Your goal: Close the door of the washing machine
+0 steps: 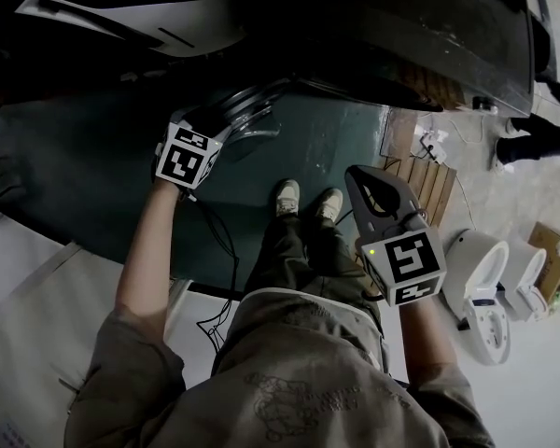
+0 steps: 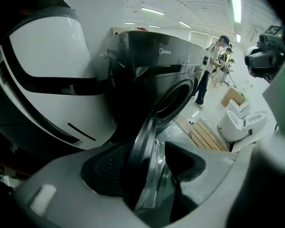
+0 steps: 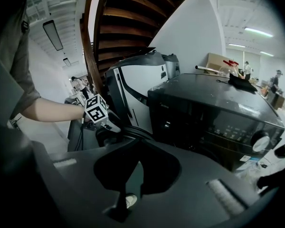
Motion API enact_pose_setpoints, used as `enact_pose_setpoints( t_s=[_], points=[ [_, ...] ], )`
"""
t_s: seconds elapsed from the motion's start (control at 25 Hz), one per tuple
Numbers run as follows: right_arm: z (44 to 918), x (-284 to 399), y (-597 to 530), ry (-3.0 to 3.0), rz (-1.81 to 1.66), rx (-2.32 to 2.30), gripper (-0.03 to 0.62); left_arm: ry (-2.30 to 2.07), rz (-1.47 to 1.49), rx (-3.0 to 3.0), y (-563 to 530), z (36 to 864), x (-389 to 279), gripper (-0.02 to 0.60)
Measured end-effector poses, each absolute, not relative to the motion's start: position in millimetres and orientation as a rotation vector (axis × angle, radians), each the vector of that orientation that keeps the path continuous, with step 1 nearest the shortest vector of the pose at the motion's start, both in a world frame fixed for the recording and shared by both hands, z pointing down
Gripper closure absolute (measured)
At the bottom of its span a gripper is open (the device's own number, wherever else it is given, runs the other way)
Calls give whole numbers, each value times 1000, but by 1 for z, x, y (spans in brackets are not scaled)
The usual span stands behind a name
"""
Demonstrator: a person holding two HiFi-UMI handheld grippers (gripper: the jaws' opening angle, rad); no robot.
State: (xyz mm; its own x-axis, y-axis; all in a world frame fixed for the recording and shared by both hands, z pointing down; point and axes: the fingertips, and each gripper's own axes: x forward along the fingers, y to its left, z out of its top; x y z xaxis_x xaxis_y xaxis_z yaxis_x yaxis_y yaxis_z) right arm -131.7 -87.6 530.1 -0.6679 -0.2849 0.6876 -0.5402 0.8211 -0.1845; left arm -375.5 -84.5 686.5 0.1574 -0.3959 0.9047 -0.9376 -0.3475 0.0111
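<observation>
Washer door (image 2: 149, 141) stands swung out from the dark front-loader (image 2: 161, 65), edge-on to the left tool (image 2: 147, 170). That tool is clenched on the door's rim, with one jaw on each face of it, and the round drum opening (image 2: 175, 99) shows beyond. Seen from the head, the left tool (image 1: 226, 124) reaches forward on an outstretched arm to the door (image 1: 252, 110), which juts from the front of the washer (image 1: 401, 26) over the green floor (image 1: 336, 147).

A white appliance (image 1: 121, 7) stands just beside the washer, on the person's left.

The right tool (image 3: 133, 170) has its jaws drawn together with nothing between them; through the slit a shoe (image 3: 128, 201) shows below. In the head view it (image 1: 373, 189) hangs near the person's right hip, well apart from the door and pointing forward and down. Its own view takes in the washer's top and control panel (image 3: 213, 113) and the left tool's marker cube (image 3: 97, 109) at the door.

A wooden pallet (image 1: 429, 180) lies on the floor to the right of the person's shoes (image 1: 289, 197).
</observation>
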Motion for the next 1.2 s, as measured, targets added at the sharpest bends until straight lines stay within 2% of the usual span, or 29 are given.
enact_pose_setpoints(
  t_s=[0.4, 0.76, 1.2],
  points=[
    [548, -136, -73, -2332, 540, 582, 566, -1263, 1189, 1861, -84, 696, -383, 332],
    [537, -109, -78, -2325, 537, 666, 566, -1272, 1217, 1811, -81, 696, -383, 448],
    [510, -62, -71, -2294, 547, 791, 566, -1313, 1117, 1710, -63, 699, -351, 449]
  ],
)
